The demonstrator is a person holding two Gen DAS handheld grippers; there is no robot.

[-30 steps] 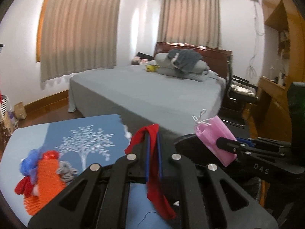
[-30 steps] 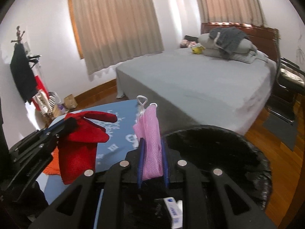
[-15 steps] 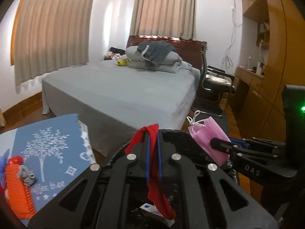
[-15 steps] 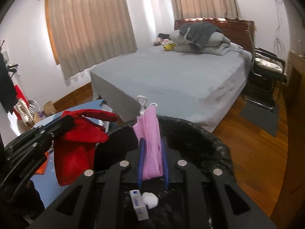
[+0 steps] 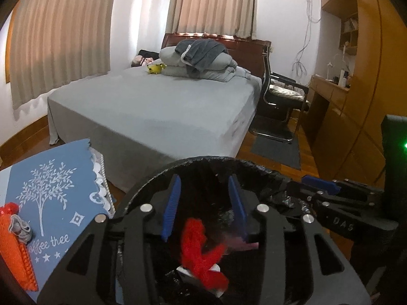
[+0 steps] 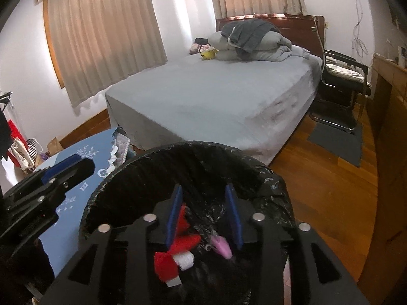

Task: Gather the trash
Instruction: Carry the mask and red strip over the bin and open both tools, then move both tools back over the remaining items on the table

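Both grippers hover over a bin lined with a black bag. My left gripper has its jaws opening, nothing between the blue pads. A red cloth lies loose inside the bin below it. My right gripper also has its jaws opening, with nothing in them. A pink mask lies in the bin beside the red cloth, near a small white box and a white wad. The right gripper shows at the bin's right rim in the left wrist view.
A blue tablecloth with a white tree print covers a table left of the bin, with an orange mesh item and a grey scrap on it. A grey bed stands behind. A black chair, a dark mat and wooden cabinets are at right.
Both grippers moved over the bin and opened. The red cloth left the left gripper and the pink mask left the right one; both now lie in the bin.
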